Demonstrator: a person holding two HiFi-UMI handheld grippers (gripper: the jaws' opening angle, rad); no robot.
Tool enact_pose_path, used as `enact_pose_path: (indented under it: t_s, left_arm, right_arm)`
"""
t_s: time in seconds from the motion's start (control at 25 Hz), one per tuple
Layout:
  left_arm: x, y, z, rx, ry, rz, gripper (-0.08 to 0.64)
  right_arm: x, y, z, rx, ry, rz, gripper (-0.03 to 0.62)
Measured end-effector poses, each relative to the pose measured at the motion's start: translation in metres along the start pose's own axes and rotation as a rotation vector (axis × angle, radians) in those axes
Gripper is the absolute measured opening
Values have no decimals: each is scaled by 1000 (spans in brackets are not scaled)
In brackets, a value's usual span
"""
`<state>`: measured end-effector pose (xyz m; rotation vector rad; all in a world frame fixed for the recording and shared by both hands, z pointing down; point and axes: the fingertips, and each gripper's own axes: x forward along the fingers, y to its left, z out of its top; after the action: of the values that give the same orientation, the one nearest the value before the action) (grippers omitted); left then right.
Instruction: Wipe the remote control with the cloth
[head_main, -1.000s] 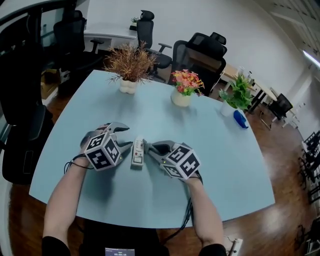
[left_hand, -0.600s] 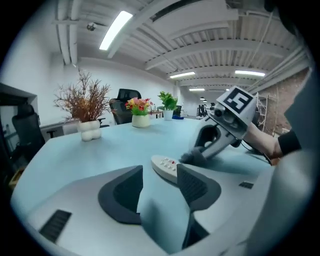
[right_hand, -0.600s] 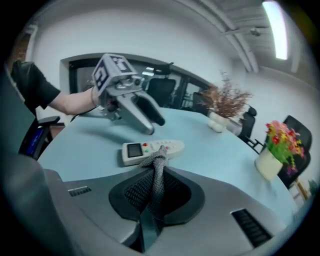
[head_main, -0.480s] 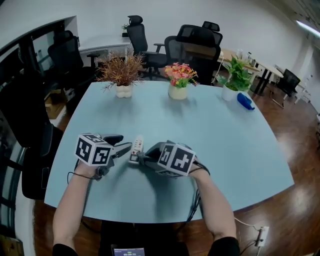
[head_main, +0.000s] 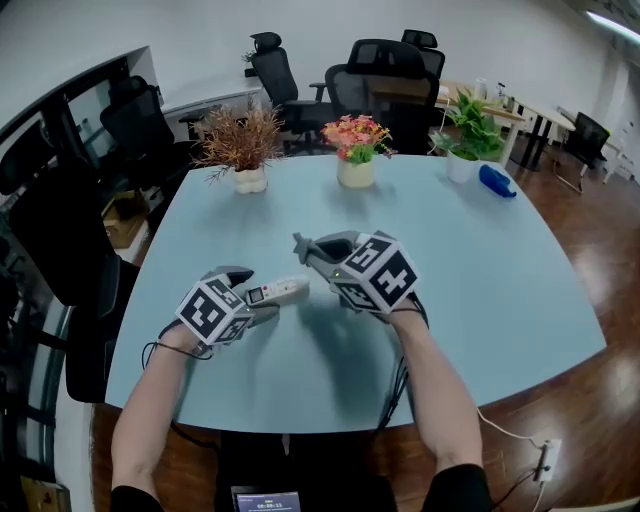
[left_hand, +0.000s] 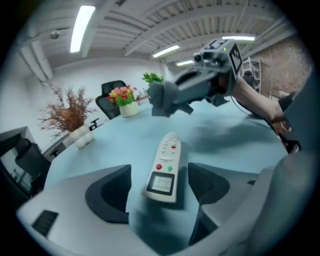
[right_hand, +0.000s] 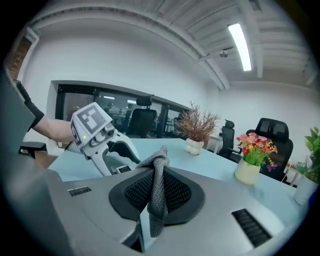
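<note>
The white remote control (head_main: 279, 292) lies on the pale blue table (head_main: 470, 290), screen end toward my left gripper (head_main: 252, 296). In the left gripper view the remote (left_hand: 163, 169) sits between the jaws of the left gripper (left_hand: 159, 168). Those jaws are opening and their pads stand off its sides. My right gripper (head_main: 306, 246) hangs above the table beyond the remote, shut on a grey cloth (head_main: 318, 247). In the right gripper view the cloth (right_hand: 156, 192) is pinched between the dark pads (right_hand: 177, 192) and droops down. The left gripper (right_hand: 121, 151) shows below it.
At the table's far side stand a dried brown plant (head_main: 243, 140), a pot of pink flowers (head_main: 356, 150), a green plant (head_main: 468, 135) and a blue object (head_main: 497, 181). Black office chairs (head_main: 385, 70) ring the far edge.
My right gripper has lifted up and away from the remote with the cloth. My left gripper's jaws have spread apart. The remote now lies across, pointing right.
</note>
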<state>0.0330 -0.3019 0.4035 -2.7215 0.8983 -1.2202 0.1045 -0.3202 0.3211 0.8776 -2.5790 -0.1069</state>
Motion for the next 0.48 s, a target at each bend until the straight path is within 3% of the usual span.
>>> enact_pose_path:
  t_s: [0.12, 0.2, 0.28, 0.4, 0.48]
  left_arm:
    - [7, -4, -2, 28, 25, -129, 360]
    - [9, -12, -1, 33, 23, -241, 286]
    - [10, -15, -1, 31, 15, -305, 215]
    - [11, -10, -1, 34, 2, -296, 188]
    - [13, -3, 1, 35, -26, -250, 186]
  right_arm:
    - [-3, 1, 9, 2, -41, -6, 25]
    - [-3, 1, 13, 4, -59, -4, 25]
    - [0, 2, 15, 13, -78, 3, 25]
    - [9, 5, 17, 60, -102, 16, 25]
    - [19, 8, 15, 98, -108, 21, 25]
